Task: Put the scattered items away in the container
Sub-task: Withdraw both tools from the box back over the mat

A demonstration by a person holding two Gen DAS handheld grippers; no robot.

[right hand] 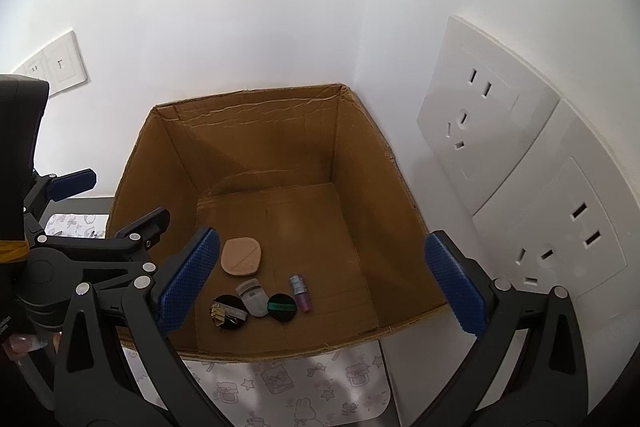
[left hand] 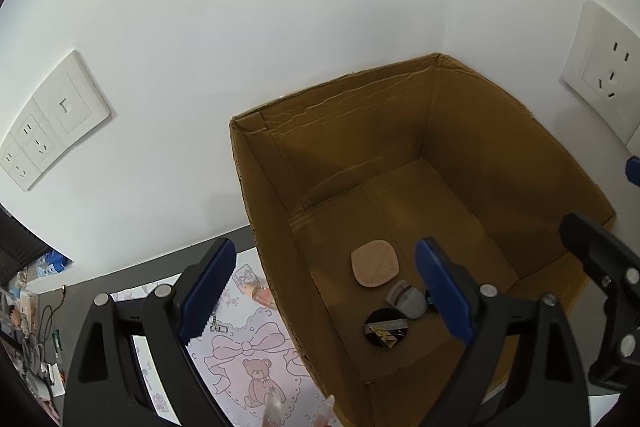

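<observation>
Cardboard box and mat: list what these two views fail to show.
- Left wrist view: the small pink bottle on the mat is partly hidden by the cardboard box wall.
- Left wrist view: the second black puff and the vial are covered by the left gripper finger.
- Both views: the printing on the black puff is too small to read.
- Right wrist view: the mat runs off the bottom edge.

Your box [right hand: 276, 155] sits in the far right corner on the counter [right hand: 404, 359]; inside it, the puff [right hand: 241, 256] lies beyond the vial [right hand: 301, 294], a mat [left hand: 256, 359] to its left.
</observation>
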